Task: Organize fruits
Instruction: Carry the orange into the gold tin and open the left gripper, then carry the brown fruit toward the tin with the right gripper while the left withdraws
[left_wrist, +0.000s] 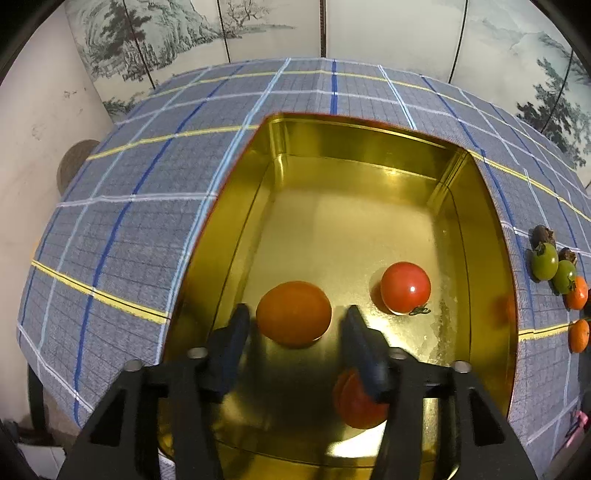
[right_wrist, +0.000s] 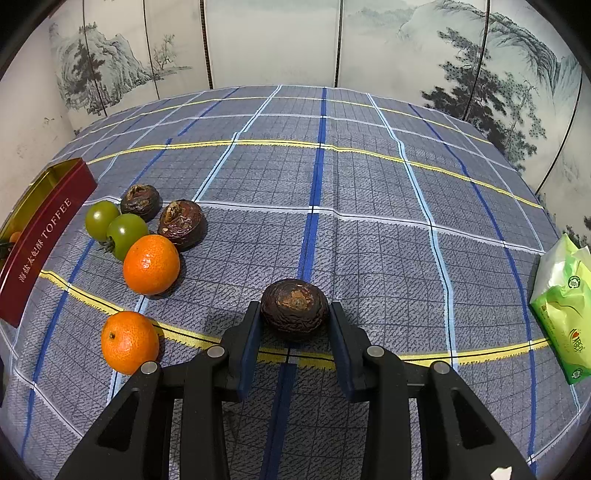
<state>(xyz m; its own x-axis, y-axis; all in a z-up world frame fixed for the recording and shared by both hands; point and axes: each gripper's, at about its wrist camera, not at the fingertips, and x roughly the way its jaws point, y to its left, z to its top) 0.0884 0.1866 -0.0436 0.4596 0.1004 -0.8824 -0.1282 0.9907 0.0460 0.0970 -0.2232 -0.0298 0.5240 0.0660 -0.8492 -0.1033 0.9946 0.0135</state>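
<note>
Here a wrinkled dark passion fruit is flanked on the plaid tablecloth by the right gripper, seemingly touching, while the left gripper, parted and empty, is held just near of an orange fruit in the gold tin.

tin gold inside, dark red outside | tablecloth grey-blue plaid, yellow/blue/white lines | tissue pack green

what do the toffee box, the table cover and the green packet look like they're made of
The toffee box looks like thin metal: its gold inside is glossy and mirrors the fruit, while its outer wall is printed matte red. The table cover seems to be woven fabric, judging by its checked weave, fold creases and dull surface. The green packet looks like soft plastic film, crinkled and slightly shiny, probably a tissue pack.
</note>
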